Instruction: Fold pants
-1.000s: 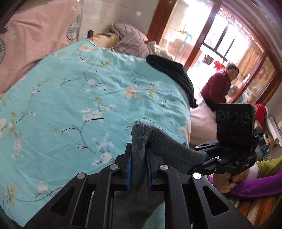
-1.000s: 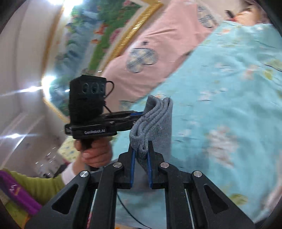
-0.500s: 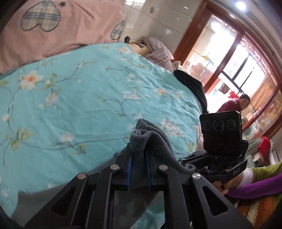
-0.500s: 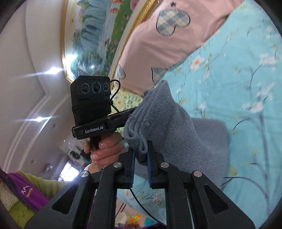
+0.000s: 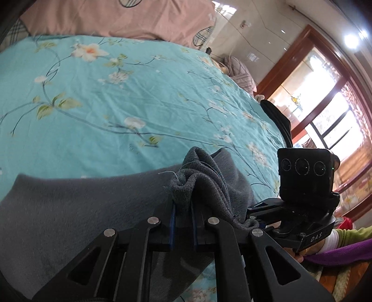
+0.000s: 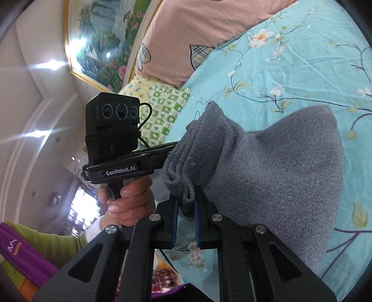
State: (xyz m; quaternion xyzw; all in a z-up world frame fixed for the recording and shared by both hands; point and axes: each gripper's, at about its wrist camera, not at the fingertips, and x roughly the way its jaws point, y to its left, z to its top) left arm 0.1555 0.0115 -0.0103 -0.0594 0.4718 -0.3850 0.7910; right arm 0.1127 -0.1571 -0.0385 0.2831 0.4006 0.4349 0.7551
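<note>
Both grippers stay clamped on bunched edges of the grey pants (image 5: 88, 209): left gripper (image 5: 183, 209), right gripper (image 6: 187, 204). Since the earlier frame, the cloth has lowered onto the bed (image 5: 116, 97), spreading near its edge.

We count one pair of grey pants (image 5: 81, 209) low in the frame, on one bed with a turquoise floral cover (image 5: 116, 104). Two hand-held grippers: the left (image 5: 183, 223) at bottom centre, the right (image 6: 186, 223) likewise in its own view. One pink pillow (image 5: 116, 16) along the top, one framed painting (image 6: 102, 44) upper left, one yellow-green patterned cushion (image 6: 160, 104), one black garment (image 5: 279, 120) at the bed's right edge.
</note>
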